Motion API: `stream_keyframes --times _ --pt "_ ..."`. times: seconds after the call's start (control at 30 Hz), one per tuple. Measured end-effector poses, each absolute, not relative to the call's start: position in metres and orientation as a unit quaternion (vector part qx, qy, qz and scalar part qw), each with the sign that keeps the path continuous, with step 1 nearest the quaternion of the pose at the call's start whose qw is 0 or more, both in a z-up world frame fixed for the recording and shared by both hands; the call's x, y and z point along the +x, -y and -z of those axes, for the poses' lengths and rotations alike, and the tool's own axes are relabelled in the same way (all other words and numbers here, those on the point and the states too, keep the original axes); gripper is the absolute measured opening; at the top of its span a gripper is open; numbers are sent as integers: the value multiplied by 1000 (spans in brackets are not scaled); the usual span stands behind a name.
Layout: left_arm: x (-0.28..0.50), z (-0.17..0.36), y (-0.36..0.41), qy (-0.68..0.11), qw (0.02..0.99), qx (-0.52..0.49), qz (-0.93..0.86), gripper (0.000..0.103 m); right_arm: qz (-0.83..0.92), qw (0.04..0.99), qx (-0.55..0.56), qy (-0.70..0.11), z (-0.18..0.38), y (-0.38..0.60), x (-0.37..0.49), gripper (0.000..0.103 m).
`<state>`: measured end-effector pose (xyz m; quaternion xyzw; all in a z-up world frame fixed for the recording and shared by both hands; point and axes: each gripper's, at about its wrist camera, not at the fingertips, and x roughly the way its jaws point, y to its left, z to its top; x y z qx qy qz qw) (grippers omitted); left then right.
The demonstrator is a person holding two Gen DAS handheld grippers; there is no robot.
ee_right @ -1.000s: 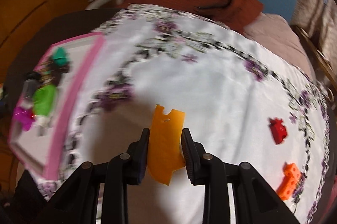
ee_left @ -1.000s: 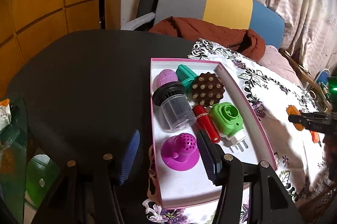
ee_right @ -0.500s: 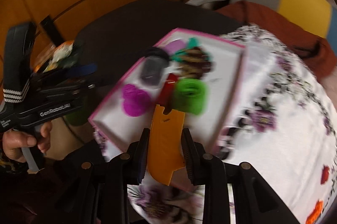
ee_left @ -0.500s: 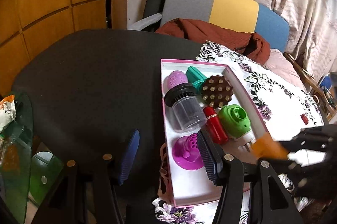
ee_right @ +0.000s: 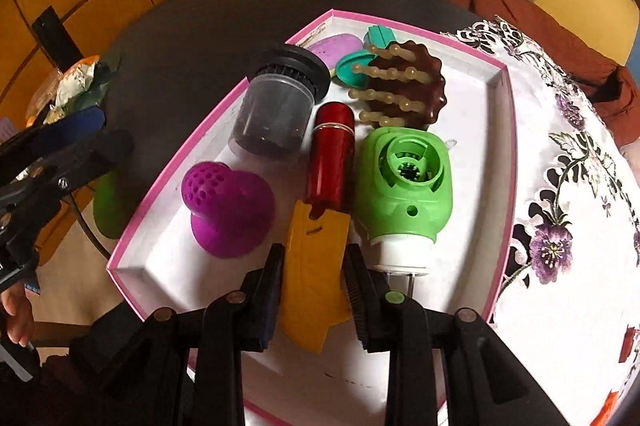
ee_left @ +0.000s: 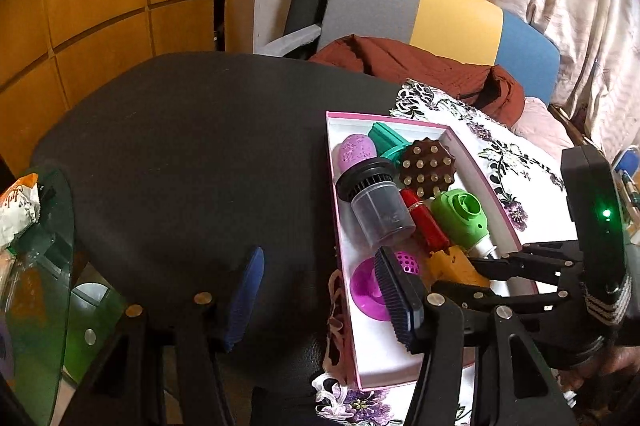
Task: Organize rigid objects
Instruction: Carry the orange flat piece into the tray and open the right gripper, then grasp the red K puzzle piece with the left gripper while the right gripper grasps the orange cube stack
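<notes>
Setting orange plastic piece (ee_right: 318,286) down inside pink-rimmed box (ee_right: 476,153), with right gripper (ee_right: 314,258) angled steeply into box's near end. Gripped flat by both long edges, probably to stop it twisting and to let it slide into the one narrow free strip of box floor. Lying there between purple perforated stopper (ee_right: 224,201) and green plug-in device (ee_right: 404,185), tip just touching foot of red tube (ee_right: 330,153). Opening now at the jaws, only slightly, with the piece between them and pads seemingly against its sides; judged a release just begun, not finished.

Parked outside box's left wall, over dark table (ee_left: 180,145): left gripper (ee_left: 316,266), about half open, holding nothing. Likely kept there to stay clear of the drop while close enough to steady box. Filled already at box's far end with black-capped jar (ee_right: 276,113), brown studded massager (ee_right: 404,89), teal piece (ee_right: 352,65) and lilac piece (ee_right: 336,45), hence placement at the near end.

Compared with a second earlier: then clamped hard on same piece well to the right of box, above floral cloth (ee_right: 580,185), with box only a blur at picture's edge; now right over box floor. Half a second earlier: nearing box's near corner, piece not yet among contents. Seen from left wrist: formerly only a distant dark shape right of box, now reaching across box's right wall. Left gripper much as before, same gap, same spot beside box. Contents of box unmoved.
</notes>
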<state>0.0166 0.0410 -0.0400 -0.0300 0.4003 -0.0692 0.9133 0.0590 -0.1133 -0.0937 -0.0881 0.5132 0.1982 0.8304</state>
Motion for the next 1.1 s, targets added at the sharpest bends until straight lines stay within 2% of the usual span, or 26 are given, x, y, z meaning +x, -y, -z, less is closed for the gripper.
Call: stream_keyframes --times 0.2,0.63,1.1 --pt "16 37 -39 -396 915 -27 70 59 -226 839 -60 -491 79 120 41 46" --pt "11 27 -23 -382 920 -5 86 59 -192 876 10 -442 25 204 25 47" --pt "11 14 15 -368 920 28 129 59 16 884 77 -460 22 379 16 47"
